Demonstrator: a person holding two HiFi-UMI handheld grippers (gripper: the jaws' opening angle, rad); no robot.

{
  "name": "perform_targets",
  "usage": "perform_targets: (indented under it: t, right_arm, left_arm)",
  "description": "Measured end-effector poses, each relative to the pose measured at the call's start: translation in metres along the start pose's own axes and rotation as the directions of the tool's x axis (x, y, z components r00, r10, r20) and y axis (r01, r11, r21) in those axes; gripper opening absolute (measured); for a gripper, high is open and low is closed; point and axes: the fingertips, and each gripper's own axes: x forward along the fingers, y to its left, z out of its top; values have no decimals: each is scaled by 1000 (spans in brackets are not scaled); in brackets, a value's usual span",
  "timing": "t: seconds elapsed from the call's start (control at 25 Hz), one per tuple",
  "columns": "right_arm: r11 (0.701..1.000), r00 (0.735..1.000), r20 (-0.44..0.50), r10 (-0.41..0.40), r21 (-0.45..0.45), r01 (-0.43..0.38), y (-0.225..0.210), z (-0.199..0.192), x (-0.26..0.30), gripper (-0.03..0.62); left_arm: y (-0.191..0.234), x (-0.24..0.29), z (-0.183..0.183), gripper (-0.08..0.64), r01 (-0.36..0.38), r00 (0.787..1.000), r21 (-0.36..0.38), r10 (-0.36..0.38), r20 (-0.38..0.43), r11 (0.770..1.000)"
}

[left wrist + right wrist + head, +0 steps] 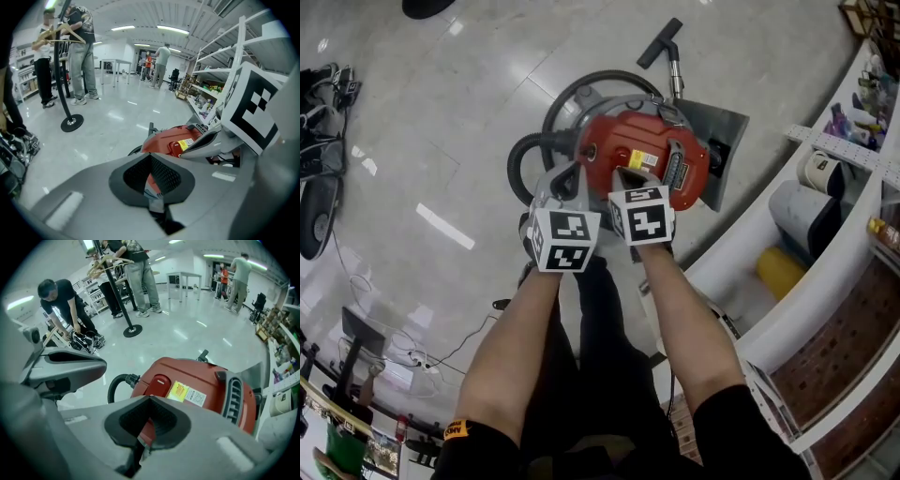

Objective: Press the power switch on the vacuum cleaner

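Far left, on the glossy floor (469,84), a black stand base (71,123) w/ its pole; people stand far beyond it. Next, the black hose (525,155) curls off the left side of the machine. My left gripper (566,178) hangs over the body's left edge, near the hose end. Its fingers are pressed tip to tip w/ nothing btwn them; can't tell if it touches the casing. The red vacuum cleaner (647,150) sits on the floor straight ahead of me, just beyond both grippers and just left of the shelving. The power switch (159,383), a red oval button, is on its top, just left of the yellow label (187,392). My right gripper (150,399) is closed the same way, empty. Its tip points at the near edge of the switch, v. close; contact can't be made out. Right of the label is a grey vent grille (234,397). On the far side of the body a wand w/ nozzle (664,45) lies on the floor. Far right, white shelving (825,281) w/ a yellow object (780,270) on a low shelf.
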Motion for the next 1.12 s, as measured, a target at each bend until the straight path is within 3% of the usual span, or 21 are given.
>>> perform_targets:
  t: [0.2,0.64,0.84,1.0,1.12]
  right_arm:
    - [1000,1000,26,-14,20,14,-2,6,-25,-9]
    - [998,985,170,2,62,-13,22,38,-151,-8]
    - [998,968,253,-2,58,-13,28,49,-191,-8]
    - [998,943,330,51,9,-57,43,46,-224,-8]
    - [997,923,378,77,-28,-72,52,38,-253,-8]
  left_arm:
    - [2,-18,18,17,-9,1000,-6,9,11,1000]
    - [-36,-107,86,17,-11,999,41,9,46,999]
    - [-44,-141,110,17,-17,996,47,13,88,999]
    - [-62,-174,115,17,0,993,70,-8,119,998]
    - [-73,-204,114,17,-24,989,57,15,146,998]
